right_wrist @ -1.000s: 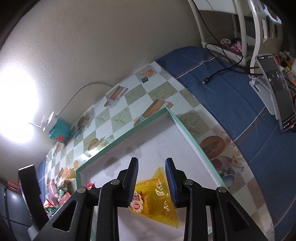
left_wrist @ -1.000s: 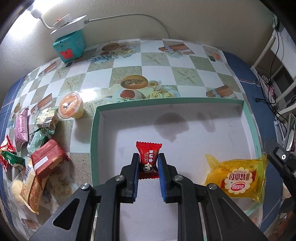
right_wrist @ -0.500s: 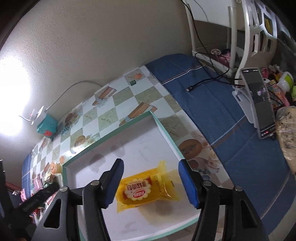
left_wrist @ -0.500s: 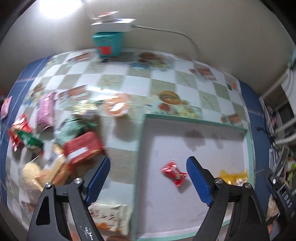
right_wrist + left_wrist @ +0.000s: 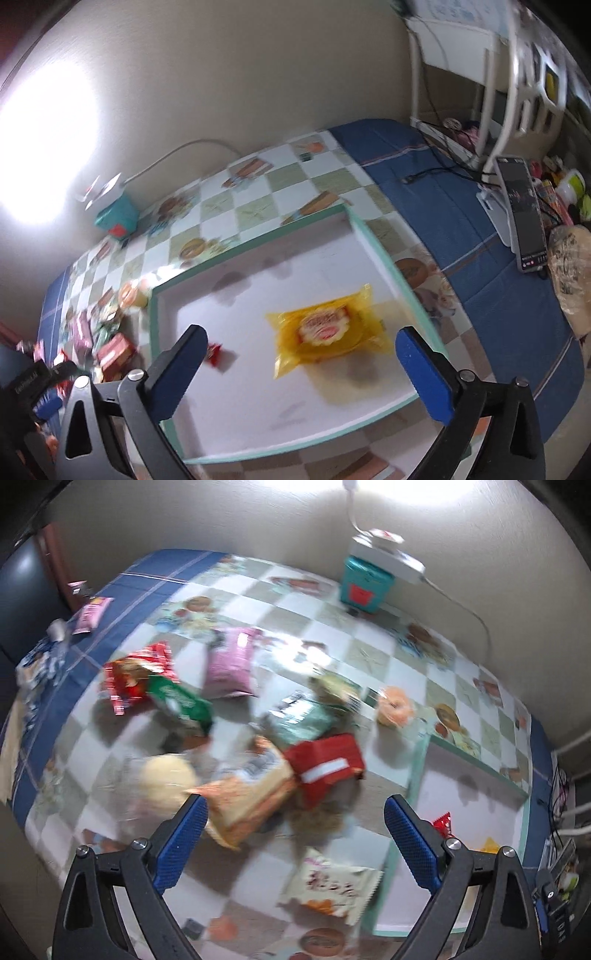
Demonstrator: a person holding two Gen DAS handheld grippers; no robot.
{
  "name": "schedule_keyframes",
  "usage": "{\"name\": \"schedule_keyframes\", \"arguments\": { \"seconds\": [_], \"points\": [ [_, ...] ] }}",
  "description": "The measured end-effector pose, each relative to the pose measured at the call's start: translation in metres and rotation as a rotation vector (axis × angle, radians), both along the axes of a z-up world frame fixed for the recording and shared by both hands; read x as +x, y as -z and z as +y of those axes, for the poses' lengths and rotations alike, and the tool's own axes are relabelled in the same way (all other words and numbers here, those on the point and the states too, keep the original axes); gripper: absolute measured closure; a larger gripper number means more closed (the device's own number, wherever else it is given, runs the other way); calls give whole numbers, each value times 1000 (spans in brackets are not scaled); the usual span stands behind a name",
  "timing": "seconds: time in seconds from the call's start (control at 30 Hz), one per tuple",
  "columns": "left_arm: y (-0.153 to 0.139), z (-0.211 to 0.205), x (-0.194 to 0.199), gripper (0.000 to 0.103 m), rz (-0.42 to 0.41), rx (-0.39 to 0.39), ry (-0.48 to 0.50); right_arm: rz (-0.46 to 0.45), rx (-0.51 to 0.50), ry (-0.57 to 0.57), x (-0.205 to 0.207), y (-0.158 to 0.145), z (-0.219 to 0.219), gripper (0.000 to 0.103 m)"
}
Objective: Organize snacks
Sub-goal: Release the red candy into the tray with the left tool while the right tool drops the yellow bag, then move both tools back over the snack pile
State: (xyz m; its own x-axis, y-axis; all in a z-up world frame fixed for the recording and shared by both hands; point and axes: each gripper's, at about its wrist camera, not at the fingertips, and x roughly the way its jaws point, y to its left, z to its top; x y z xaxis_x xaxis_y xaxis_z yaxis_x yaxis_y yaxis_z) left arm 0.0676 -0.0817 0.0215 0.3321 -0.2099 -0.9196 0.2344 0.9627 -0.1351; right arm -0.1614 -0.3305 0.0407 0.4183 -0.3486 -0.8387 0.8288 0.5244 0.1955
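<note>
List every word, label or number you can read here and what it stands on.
None reads for certain.
Cream packet: red characters, blurred.
Yellow packet in the tray: round red label, blurred.
Green packet: white print, blurred.
Phone screen: too small.

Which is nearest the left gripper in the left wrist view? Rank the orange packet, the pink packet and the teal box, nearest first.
Left gripper, open:
1. Orange packet: just ahead, by the left finger.
2. Pink packet: mid-table, ahead and left.
3. Teal box: at the far wall, under the white power strip.
</note>
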Motion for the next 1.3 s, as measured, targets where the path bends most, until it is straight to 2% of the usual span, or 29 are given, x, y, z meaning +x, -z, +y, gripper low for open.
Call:
{"name": "schedule_keyframes", "arguments": {
  "seconds": [0.13, 0.3, 0.53, 0.63, 0.73, 0.93, 1.07, 1.3],
  "points": [
    [-11, 32, 1, 5, -27, -24, -40, 4, -39, -73, 18, -10, 31, 0],
    [-13, 70, 0, 5, -16, -31, -84, -18, -29, -198, 43, -5, 74, 0],
    [-6, 103, -1, 5, 1, 13, -128, 3, 41, -365, 81, 20, 138, 0],
    [0, 111, -3, 5, 1, 55, -123, 22, 61, -408, 92, 27, 155, 0],
    [9, 111, -3, 5, 10, 105, -97, 28, 94, -430, 101, 34, 167, 0],
    [38, 110, 4, 5, 96, 153, -101, 55, 152, -444, 111, 51, 175, 2],
    [50, 116, 11, 5, 141, 164, -149, 68, 186, -454, 116, 60, 178, 9],
    [53, 139, 21, 5, 161, 139, -250, 93, 206, -466, 122, 69, 178, 22]
  ]
}}
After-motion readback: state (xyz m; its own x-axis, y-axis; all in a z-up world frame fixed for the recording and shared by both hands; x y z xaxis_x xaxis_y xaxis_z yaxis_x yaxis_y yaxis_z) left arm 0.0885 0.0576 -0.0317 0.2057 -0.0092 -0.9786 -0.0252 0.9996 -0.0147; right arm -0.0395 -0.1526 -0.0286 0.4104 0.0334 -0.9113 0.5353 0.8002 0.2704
